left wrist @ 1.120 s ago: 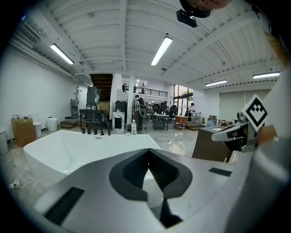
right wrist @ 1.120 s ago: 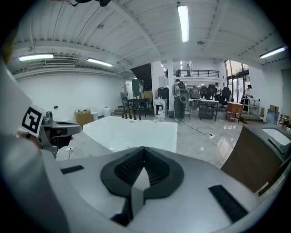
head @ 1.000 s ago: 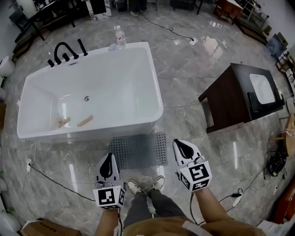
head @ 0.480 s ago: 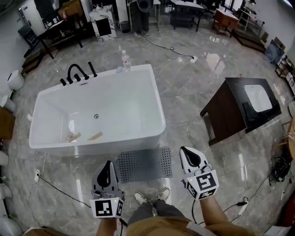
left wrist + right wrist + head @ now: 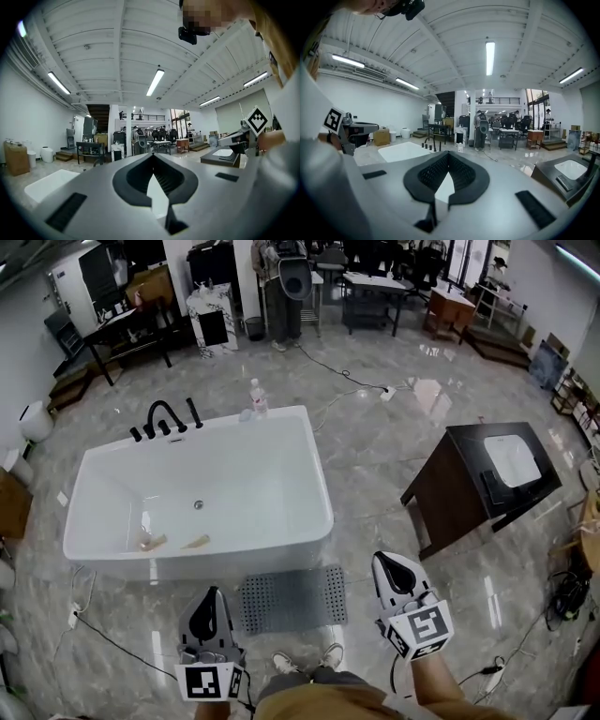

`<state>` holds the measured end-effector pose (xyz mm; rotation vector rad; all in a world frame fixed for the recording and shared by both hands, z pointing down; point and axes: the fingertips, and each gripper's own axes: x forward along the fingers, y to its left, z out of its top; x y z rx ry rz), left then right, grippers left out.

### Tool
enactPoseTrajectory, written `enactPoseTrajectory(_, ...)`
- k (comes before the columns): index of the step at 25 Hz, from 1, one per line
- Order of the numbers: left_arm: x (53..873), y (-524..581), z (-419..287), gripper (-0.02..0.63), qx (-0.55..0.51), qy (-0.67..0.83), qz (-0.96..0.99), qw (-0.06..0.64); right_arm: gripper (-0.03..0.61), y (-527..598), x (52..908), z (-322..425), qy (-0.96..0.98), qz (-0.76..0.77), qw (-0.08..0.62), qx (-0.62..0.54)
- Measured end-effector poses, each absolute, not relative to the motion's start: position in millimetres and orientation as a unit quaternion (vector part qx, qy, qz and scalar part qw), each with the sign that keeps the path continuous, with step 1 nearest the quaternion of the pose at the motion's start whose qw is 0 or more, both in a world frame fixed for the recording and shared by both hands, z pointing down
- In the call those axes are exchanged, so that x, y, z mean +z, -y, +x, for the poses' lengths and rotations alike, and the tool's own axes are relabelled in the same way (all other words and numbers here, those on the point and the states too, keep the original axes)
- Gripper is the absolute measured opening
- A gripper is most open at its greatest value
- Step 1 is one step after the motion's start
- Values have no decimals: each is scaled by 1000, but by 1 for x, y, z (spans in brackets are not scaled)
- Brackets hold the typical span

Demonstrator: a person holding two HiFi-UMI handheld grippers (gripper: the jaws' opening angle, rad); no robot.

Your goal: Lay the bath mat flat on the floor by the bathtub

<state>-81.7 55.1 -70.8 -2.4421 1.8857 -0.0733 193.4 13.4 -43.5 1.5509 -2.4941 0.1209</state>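
The perforated grey bath mat point(image 5: 291, 599) lies flat on the floor point(image 5: 375, 474), just beside the bathtub point(image 5: 234, 557), between and ahead of the left tool point(image 5: 208, 601) and right tool point(image 5: 386, 563). Both tools are closed and empty. The laying looks finished; at most, a check for curled edges remains.

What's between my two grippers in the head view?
The grey perforated bath mat, flat on the floor below, shows between the left gripper and right gripper in the head view.
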Motion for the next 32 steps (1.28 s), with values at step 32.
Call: enactPoseTrajectory(32, -130, -121, -116, 3, 12, -632, -773, 59, 3, -72, -129, 197, 839, 540, 68, -31)
